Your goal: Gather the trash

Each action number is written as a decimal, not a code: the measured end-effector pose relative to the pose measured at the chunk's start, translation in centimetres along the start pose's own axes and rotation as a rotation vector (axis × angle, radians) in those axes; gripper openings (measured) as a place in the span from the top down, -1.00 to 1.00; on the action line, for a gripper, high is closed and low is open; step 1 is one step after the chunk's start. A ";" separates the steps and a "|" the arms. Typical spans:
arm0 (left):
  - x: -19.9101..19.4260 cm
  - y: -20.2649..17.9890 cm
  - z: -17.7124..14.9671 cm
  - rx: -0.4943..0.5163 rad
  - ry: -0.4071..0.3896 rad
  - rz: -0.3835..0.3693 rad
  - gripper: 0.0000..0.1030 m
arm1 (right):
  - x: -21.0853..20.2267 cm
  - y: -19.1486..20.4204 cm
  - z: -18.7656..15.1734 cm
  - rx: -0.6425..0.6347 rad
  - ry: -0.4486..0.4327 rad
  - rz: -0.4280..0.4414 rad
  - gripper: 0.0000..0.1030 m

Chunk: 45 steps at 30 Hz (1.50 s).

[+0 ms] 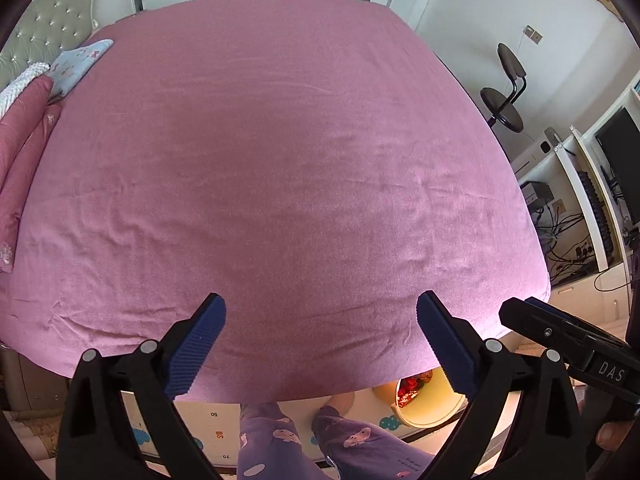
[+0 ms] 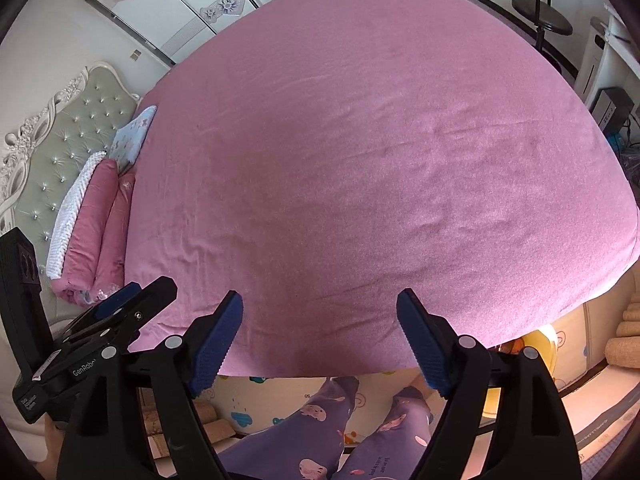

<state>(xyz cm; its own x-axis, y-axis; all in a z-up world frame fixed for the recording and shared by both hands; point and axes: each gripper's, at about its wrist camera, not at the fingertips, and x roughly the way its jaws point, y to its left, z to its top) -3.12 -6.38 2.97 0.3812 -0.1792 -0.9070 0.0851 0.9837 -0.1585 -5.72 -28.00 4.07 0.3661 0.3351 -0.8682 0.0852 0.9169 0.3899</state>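
A pale yellow bin [image 1: 434, 404] stands on the floor by the bed's near edge, with red wrappers [image 1: 410, 390] inside it. It also shows partly in the right wrist view [image 2: 546, 346], behind my right finger. My left gripper [image 1: 320, 320] is open and empty, held above the near edge of the pink bed [image 1: 272, 152]. My right gripper [image 2: 320, 320] is open and empty over the same edge. The right gripper shows at the right of the left view [image 1: 560, 332]; the left one shows at the left of the right view [image 2: 120, 312]. No trash shows on the sheet.
Pink and white pillows [image 2: 92, 220] and a grey headboard [image 2: 68, 128] lie at the left. A black stool [image 1: 504, 96] and a desk with a monitor [image 1: 620, 160] and cables stand at the right. The person's legs in purple trousers [image 2: 320, 420] stand on a play mat.
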 end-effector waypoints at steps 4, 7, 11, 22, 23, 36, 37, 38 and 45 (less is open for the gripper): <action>-3.3 0.5 0.5 -0.010 -0.063 0.009 -0.87 | -2.2 1.4 0.6 -0.021 -0.064 0.006 -0.54; -5.3 0.4 0.3 -0.011 -0.112 0.038 -0.87 | -3.6 2.6 0.7 -0.056 -0.108 0.017 -0.56; -6.6 0.7 0.2 -0.019 -0.150 0.015 -0.87 | -5.0 4.0 0.7 -0.097 -0.160 0.056 -0.64; -9.2 0.6 0.6 -0.011 -0.264 0.074 -0.91 | -5.9 5.3 0.7 -0.139 -0.224 0.082 -0.72; -9.3 0.4 0.7 -0.006 -0.267 0.078 -0.91 | -5.9 5.4 0.7 -0.139 -0.226 0.082 -0.72; -9.9 1.7 0.6 -0.014 -0.265 0.063 -0.91 | -5.8 5.9 0.4 -0.124 -0.241 0.070 -0.72; -9.7 1.6 0.6 -0.012 -0.258 0.063 -0.91 | -5.8 6.0 0.4 -0.122 -0.240 0.070 -0.72; -9.5 1.6 0.7 -0.013 -0.250 0.060 -0.91 | -5.7 6.1 0.3 -0.120 -0.238 0.069 -0.72; -9.3 2.5 0.8 -0.018 -0.234 0.053 -0.91 | -5.8 6.3 0.0 -0.099 -0.247 0.060 -0.71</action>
<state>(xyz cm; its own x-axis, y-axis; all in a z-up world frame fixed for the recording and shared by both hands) -5.72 -2.25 11.28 0.5877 -0.1246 -0.7995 0.0440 0.9915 -0.1221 -7.24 -24.13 11.55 0.5834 0.3378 -0.7386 -0.0301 0.9178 0.3959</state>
